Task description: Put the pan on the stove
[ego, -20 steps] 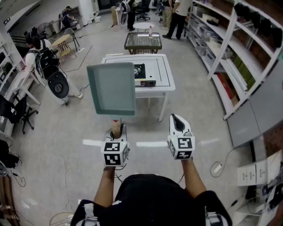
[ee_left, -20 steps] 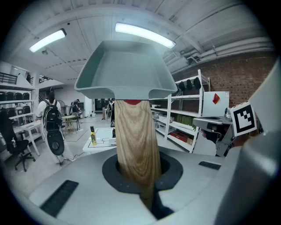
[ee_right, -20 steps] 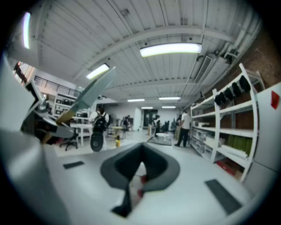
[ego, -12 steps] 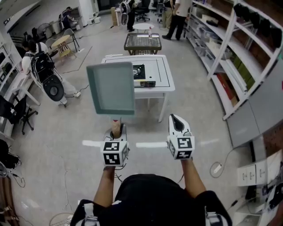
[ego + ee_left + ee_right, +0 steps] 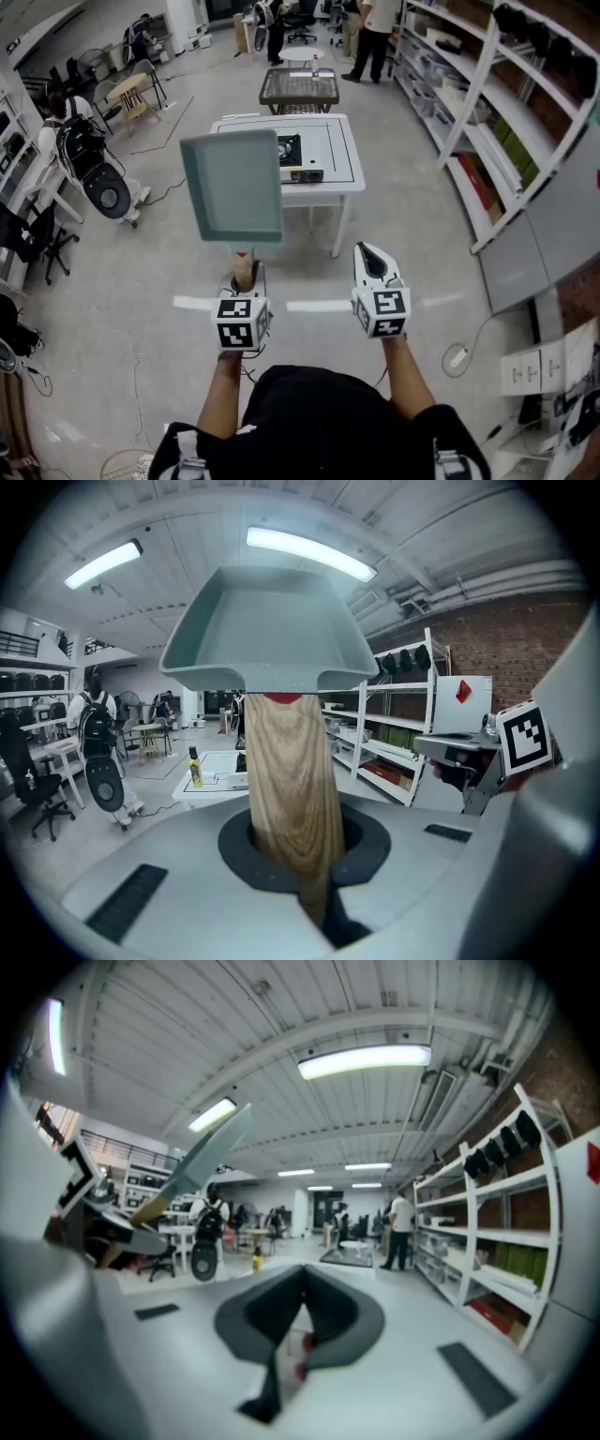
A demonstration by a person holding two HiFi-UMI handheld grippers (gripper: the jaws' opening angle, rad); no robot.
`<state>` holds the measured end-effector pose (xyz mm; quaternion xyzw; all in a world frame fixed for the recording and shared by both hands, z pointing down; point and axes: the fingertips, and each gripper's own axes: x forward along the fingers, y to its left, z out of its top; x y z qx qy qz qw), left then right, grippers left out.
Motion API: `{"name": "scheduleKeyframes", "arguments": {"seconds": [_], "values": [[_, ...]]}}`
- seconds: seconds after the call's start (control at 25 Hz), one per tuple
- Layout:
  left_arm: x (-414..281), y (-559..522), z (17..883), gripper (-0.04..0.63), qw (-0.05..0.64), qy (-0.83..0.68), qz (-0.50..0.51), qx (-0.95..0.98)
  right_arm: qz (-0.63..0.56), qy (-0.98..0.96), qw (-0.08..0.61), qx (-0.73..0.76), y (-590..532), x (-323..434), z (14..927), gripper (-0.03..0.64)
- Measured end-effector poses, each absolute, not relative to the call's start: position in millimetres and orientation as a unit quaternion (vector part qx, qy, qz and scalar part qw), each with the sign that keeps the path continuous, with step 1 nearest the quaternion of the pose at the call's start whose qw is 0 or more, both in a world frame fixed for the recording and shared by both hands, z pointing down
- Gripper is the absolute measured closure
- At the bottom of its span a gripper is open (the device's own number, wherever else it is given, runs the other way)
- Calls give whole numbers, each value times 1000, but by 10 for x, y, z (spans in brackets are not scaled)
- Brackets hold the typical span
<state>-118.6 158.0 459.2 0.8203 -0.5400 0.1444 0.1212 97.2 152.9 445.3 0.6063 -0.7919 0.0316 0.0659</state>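
Note:
A square pale green pan [image 5: 232,186] with a wooden handle [image 5: 246,267] stands upright in the air, well short of the table. My left gripper [image 5: 247,274] is shut on the handle [image 5: 289,789], with the pan body [image 5: 267,630] above it. A small black stove [image 5: 291,150] sits on the white table [image 5: 339,159] ahead, partly hidden behind the pan. My right gripper [image 5: 373,261] hangs beside the left one, shut [image 5: 300,1321] with nothing in it. The pan [image 5: 202,1162] also shows edge-on in the right gripper view.
A yellow bottle [image 5: 194,768] stands on the white table. Beyond it is a dark-topped table [image 5: 302,87]. Shelving [image 5: 487,122] runs along the right side. A person with a backpack [image 5: 80,150] stands at the left, and others [image 5: 375,28] stand far off.
The white table has come slightly nearer in the head view. The pan stays held upright in the left gripper. The person with the backpack has shifted left.

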Motion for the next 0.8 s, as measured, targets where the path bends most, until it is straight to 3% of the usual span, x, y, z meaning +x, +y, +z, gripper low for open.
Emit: {"name": "scheduleKeyframes", "arguments": {"seconds": [0.8], "values": [[-957, 1350, 4828, 571, 126, -566, 154, 800, 38, -805, 77, 588, 1151, 1285, 4732, 582]]}}
